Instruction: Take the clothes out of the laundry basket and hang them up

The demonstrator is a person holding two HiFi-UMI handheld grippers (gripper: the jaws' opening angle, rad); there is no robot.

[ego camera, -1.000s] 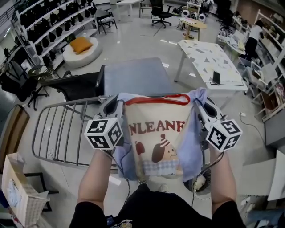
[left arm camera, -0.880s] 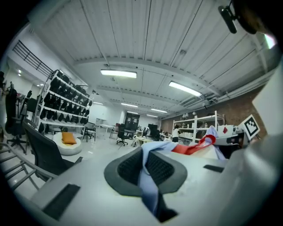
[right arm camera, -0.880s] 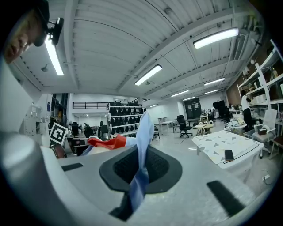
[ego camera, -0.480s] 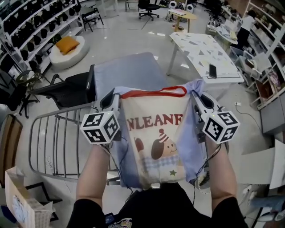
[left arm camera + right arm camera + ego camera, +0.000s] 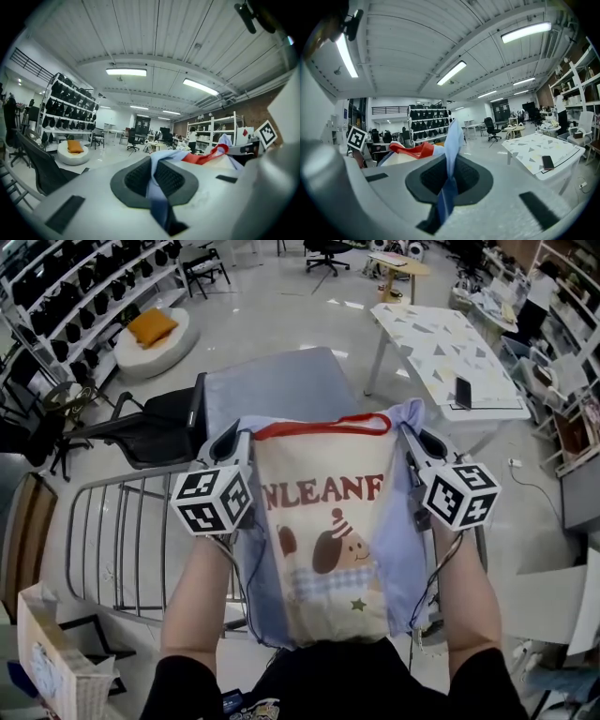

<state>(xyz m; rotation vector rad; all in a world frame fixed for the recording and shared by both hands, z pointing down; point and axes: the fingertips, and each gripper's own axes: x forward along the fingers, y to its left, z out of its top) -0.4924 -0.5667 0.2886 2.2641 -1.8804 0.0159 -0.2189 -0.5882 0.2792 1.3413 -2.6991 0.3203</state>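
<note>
A cream T-shirt (image 5: 323, 521) with a red collar, light-blue sleeves and a cartoon print hangs spread between my two grippers, front towards me. My left gripper (image 5: 232, 442) is shut on its left shoulder, and the blue cloth (image 5: 157, 187) runs pinched between the dark pads. At the other shoulder my right gripper (image 5: 419, 442) is likewise shut, a blue fold (image 5: 449, 173) standing up from its pads. The grey metal drying rack (image 5: 117, 531) lies below and to the left of the shirt. The laundry basket is not in view.
A black office chair (image 5: 150, 427) and a grey-blue board (image 5: 272, 390) sit beyond the rack. A white patterned table (image 5: 441, 348) with a phone stands at the upper right. Left of them are shelves of dark gear (image 5: 84, 296) and a round white seat (image 5: 155, 338). A paper bag (image 5: 52, 667) is at lower left.
Both grippers have shifted with the shirt stretched between them, and the rack and floor have slid in the head view. The grip on both shoulders is unchanged.
</note>
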